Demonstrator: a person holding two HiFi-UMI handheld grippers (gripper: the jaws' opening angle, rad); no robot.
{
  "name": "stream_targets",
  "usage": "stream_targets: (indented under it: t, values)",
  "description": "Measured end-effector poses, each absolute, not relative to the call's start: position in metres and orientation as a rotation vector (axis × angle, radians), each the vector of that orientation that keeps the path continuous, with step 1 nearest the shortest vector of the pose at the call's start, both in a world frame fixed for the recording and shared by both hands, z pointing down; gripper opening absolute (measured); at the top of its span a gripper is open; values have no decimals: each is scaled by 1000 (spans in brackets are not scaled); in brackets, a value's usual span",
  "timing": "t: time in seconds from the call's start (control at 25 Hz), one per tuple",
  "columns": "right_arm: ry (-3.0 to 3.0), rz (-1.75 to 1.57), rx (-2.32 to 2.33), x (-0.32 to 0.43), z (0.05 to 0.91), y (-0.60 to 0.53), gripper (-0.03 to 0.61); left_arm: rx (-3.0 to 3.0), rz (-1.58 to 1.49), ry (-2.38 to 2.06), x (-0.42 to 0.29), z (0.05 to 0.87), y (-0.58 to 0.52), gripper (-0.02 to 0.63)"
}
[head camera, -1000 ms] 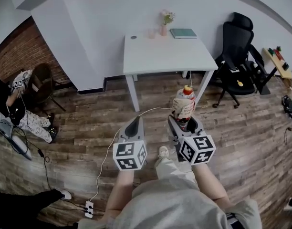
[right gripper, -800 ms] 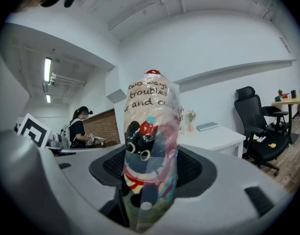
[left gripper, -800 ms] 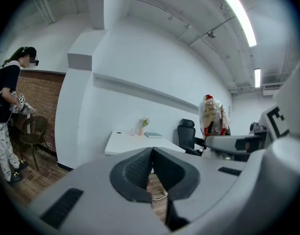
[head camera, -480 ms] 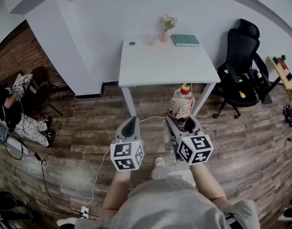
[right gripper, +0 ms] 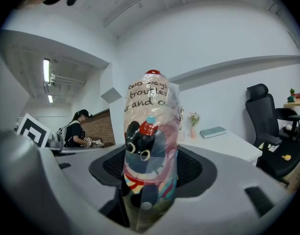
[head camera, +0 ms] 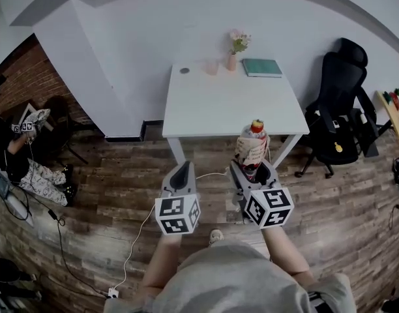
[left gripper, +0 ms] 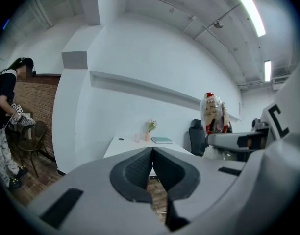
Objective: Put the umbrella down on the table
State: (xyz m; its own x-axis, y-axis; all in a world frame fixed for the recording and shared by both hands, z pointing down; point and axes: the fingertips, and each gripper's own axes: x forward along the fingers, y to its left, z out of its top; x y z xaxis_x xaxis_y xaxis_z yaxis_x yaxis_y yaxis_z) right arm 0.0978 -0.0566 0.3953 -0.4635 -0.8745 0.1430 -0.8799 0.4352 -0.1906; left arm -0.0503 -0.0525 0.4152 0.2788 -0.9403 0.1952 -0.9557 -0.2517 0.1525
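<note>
The right gripper [head camera: 253, 171] is clamped on the folded umbrella [head camera: 251, 150], held upright in its printed sleeve — the white table [head camera: 212, 109] lies straight ahead, not yet beneath it. The left gripper [head camera: 182, 175], pinched together on nothing, hangs alongside. The table's near half is bare; vase [head camera: 233, 59] and book [head camera: 262, 67] sit at the far edge — room enough, I'd say, to lay it flat.

Head view overhead, other two facing table [head camera: 232, 103]

Umbrella [right gripper: 149, 146]: lower end hidden between the jaws of right gripper [right gripper: 152, 163], bottom centre; its print curves out of sight.
Person [head camera: 10, 142]: cut by left edge.
Dark dot [head camera: 184, 70] on table [head camera: 232, 106], upper centre: too small to tell.
Shelf [head camera: 396, 109]: cut by right edge.
</note>
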Motion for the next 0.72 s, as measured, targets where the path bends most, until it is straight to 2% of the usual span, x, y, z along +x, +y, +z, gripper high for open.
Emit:
stream_targets:
  t: [0.72]
  values:
    - [-2657,390,1529,92,414,-164,265,2228,96,-1799,-59,435,-143,8]
